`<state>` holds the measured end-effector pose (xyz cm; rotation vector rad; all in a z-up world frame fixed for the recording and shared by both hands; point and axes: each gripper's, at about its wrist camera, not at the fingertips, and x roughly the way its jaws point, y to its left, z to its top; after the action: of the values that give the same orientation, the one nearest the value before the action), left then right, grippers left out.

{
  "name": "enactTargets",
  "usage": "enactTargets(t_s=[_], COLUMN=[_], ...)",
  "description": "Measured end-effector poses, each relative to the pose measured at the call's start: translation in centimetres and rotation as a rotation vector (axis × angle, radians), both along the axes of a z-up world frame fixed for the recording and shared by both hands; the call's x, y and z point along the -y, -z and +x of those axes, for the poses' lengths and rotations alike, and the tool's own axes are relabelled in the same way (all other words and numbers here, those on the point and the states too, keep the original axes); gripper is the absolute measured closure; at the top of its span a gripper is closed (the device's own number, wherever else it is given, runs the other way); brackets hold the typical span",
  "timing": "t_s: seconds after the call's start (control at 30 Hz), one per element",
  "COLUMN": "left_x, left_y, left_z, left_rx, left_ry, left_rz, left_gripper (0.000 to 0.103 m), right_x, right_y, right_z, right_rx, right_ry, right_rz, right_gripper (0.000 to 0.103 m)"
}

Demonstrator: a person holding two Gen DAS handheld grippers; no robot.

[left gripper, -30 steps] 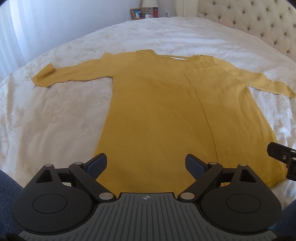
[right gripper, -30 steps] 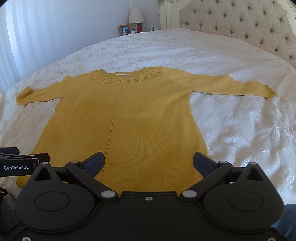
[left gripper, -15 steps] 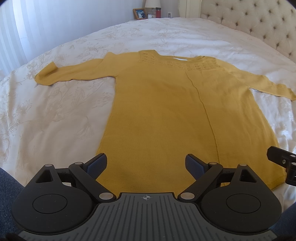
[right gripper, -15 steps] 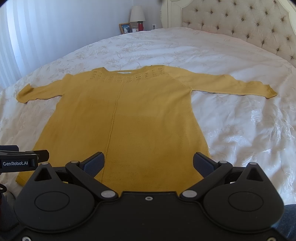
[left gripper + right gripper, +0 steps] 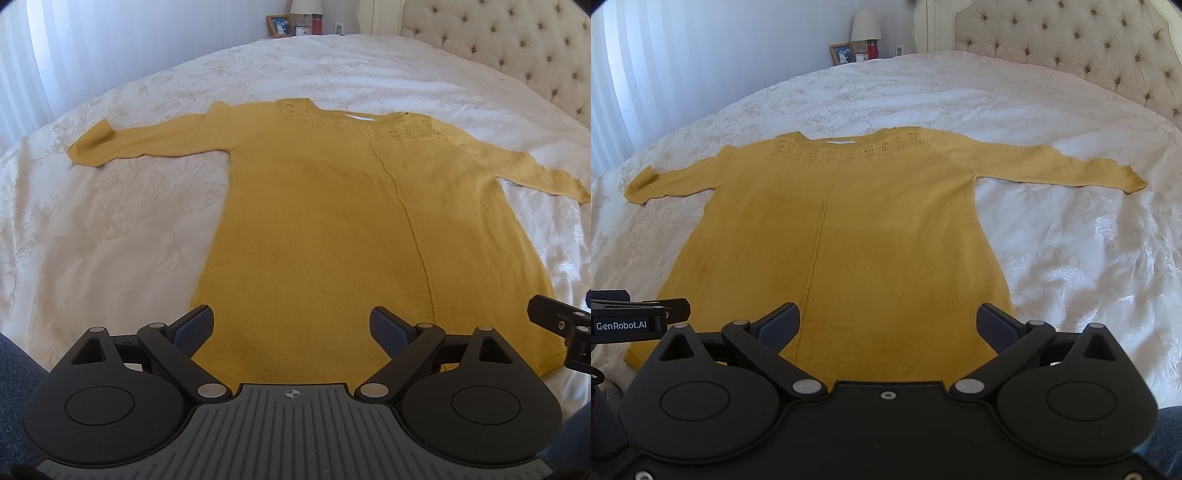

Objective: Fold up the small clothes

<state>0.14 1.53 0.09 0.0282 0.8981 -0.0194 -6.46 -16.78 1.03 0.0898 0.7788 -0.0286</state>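
On the bed (image 5: pixel 110 229) the mustard sweater (image 5: pixel 332 229) lies flat and face up, both sleeves spread sideways, just as 1 second ago; only the framing has drifted slightly. Both the left gripper (image 5: pixel 291 325) and right gripper (image 5: pixel 886 323) hover over its hem with jaws spread wide, holding nothing. A cream floral bedspread covers the bed, with a tufted headboard (image 5: pixel 1071 48), lamp (image 5: pixel 866 26) and photo frame (image 5: pixel 842 53) beyond.

You have on hand: one yellow sweater (image 5: pixel 332 229), two sleeves; one bed (image 5: pixel 110 229); one headboard (image 5: pixel 1071 48); one lamp (image 5: pixel 866 26); one photo frame (image 5: pixel 843 53); one red jar (image 5: pixel 873 48); two claws, left (image 5: pixel 291 326) and right (image 5: pixel 886 325).
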Motion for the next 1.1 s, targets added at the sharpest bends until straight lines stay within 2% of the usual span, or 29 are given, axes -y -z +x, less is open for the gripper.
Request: enactTargets(t_s=[0.1, 0.17, 0.3, 0.4, 0.43, 0.53, 0.63, 0.73, 0.83, 0.9, 1.0, 1.1], left_x=[-0.4, -0.7, -1.3, -1.5, -1.5, -1.4, -0.8, -0.5, 0.1, 0.6, 1.3, 1.9], left_y=[0.1, 0.2, 0.4, 0.0, -0.3, -1.0, -2.3, -3.6, -4.1, -4.0, -3.5, -2.9], left_z=[0.1, 0.3, 0.8, 1.0, 1.2, 2.2, 4.1, 6.7, 9.4, 11.5, 13.9, 15.6], left_rx=[-0.005, -0.022, -0.062, -0.043, -0.034, 0.001, 0.046, 0.09, 0.116, 0.116, 0.103, 0.099], left_ry=[-0.012, -0.014, -0.002, -0.029, -0.031, -0.008, 0.01, 0.016, 0.003, 0.0, -0.019, -0.04], left_rz=[-0.03, -0.068, -0.154, -0.159, -0.163, -0.164, -0.122, -0.126, -0.118, -0.107, -0.102, -0.109], left_gripper=[0.013, 0.018, 0.018, 0.018, 0.018, 0.02, 0.021, 0.024, 0.027, 0.027, 0.027, 0.027], right_x=[0.2, 0.3, 1.1, 1.9, 2.2, 3.0, 4.4, 6.3, 9.0, 10.8, 13.8, 17.1], right_y=[0.2, 0.3, 0.3, 0.3, 0.2, 0.1, -0.2, -0.8, -1.3, -1.6, -1.8, -1.4], right_z=[0.2, 0.3, 0.5, 0.7, 0.8, 1.4, 2.4, 3.9, 6.4, 8.0, 10.6, 12.9], right_rx=[-0.01, -0.016, -0.016, -0.016, -0.013, -0.028, -0.054, -0.05, -0.049, -0.037, -0.019, 0.0], right_ry=[0.002, 0.007, 0.019, 0.032, 0.032, 0.016, 0.033, 0.042, 0.085, 0.104, 0.152, 0.201], right_rz=[0.014, 0.024, 0.086, 0.14, 0.161, 0.232, 0.302, 0.352, 0.336, 0.284, 0.207, 0.181], right_gripper=[0.001, 0.001, 0.001, 0.004, 0.01, 0.018, 0.023, 0.027, 0.031, 0.033, 0.034, 0.034])
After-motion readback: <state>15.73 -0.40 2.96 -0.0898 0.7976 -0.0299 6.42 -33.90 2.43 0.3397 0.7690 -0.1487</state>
